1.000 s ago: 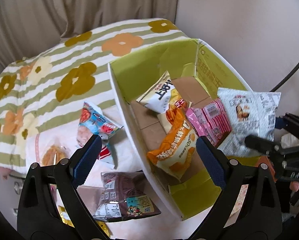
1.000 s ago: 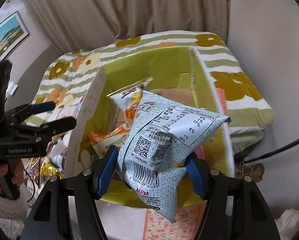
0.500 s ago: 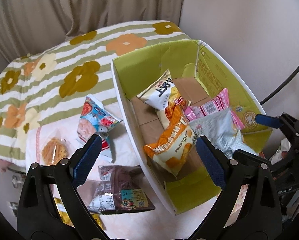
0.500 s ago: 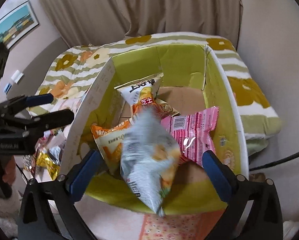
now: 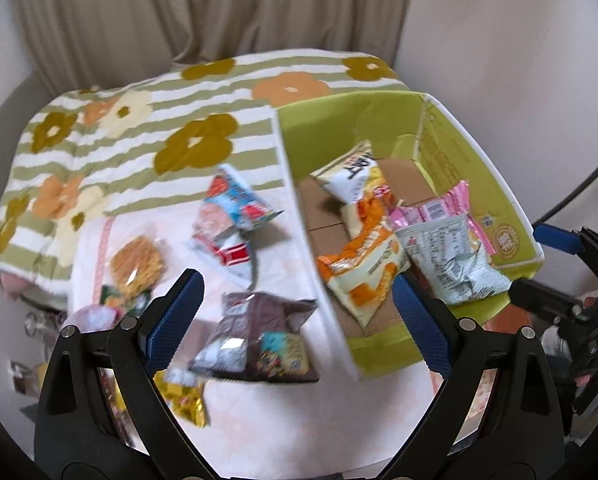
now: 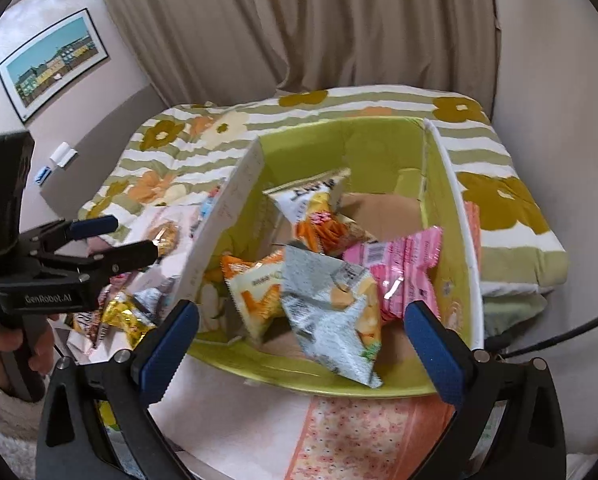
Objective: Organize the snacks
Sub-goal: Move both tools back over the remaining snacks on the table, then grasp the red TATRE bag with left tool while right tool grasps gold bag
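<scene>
The right gripper [image 6: 301, 344] is spread wide with nothing between its blue pads [image 6: 167, 344], hanging just above the near wall of the green box [image 6: 451, 216]. The grey bag [image 6: 331, 312] lies inside the box right ahead of that gripper, leaning on the near wall, overlapping the orange bag [image 6: 255, 284] on its left and the pink bag [image 6: 403, 268] on its right; a white-and-yellow bag [image 6: 311, 196] sits farther back on the cardboard floor. The left gripper [image 5: 297, 312] is also spread and empty, poised over the bed beside the box's left wall. Directly below and between its fingers lies the brown bag [image 5: 259, 344], flat on the pale cloth [image 5: 267, 428], apart from the pads. Beyond it lies a blue-and-red bag [image 5: 235, 216], to the left a clear pack of golden snacks [image 5: 137, 264], and near the left pad a gold foil pack [image 5: 185, 396]. The box stands on a striped flower quilt [image 5: 139, 136], and in the left view the grey bag [image 5: 451, 260] rests at the box's near right corner.
</scene>
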Available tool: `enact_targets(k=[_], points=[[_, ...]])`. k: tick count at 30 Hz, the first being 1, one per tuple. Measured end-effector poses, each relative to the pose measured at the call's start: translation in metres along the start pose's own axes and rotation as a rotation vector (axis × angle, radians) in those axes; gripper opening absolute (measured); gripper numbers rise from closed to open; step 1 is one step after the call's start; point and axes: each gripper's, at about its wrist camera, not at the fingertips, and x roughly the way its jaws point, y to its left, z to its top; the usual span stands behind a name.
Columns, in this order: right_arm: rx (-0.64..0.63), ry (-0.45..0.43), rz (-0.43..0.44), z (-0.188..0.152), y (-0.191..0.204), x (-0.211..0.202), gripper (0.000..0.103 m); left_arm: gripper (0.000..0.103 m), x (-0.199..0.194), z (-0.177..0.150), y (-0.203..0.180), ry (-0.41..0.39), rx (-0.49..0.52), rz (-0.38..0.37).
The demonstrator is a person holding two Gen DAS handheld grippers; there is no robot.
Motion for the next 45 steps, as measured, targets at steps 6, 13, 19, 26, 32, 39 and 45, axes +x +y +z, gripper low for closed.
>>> enact_targets(k=[6,13,19,26,32,39,45], points=[[-0.075,-0.015,0.068,0.006,0.025,0.001,0.102,0.095,-0.026,-0.029,0.031,0.0,-0.072,0.095],[-0.152,-0.01,0.124,0.008,0.068,0.005,0.102,0.095,-0.046,-0.063,0.076,0.015,-0.133,0.162],[-0.202,0.008,0.135,0.006,0.112,0.015,0.102,0.095,-0.051,-0.094,0.122,0.052,-0.124,0.177],[-0.169,0.08,0.131,-0.003,0.171,0.048,0.102,0.095,-0.057,-0.122,0.185,0.101,-0.064,0.141],[-0.128,0.155,0.067,-0.015,0.219,0.081,0.102,0.095,-0.055,-0.141,0.231,0.167,0.077,0.111],[-0.112,0.232,0.008,-0.031,0.251,0.12,0.102,0.095,-0.03,-0.165,0.259,0.251,0.348,0.004],[-0.184,0.305,-0.027,-0.048,0.269,0.16,0.102,0.095,0.0,-0.171,0.261,0.305,0.548,-0.036]])
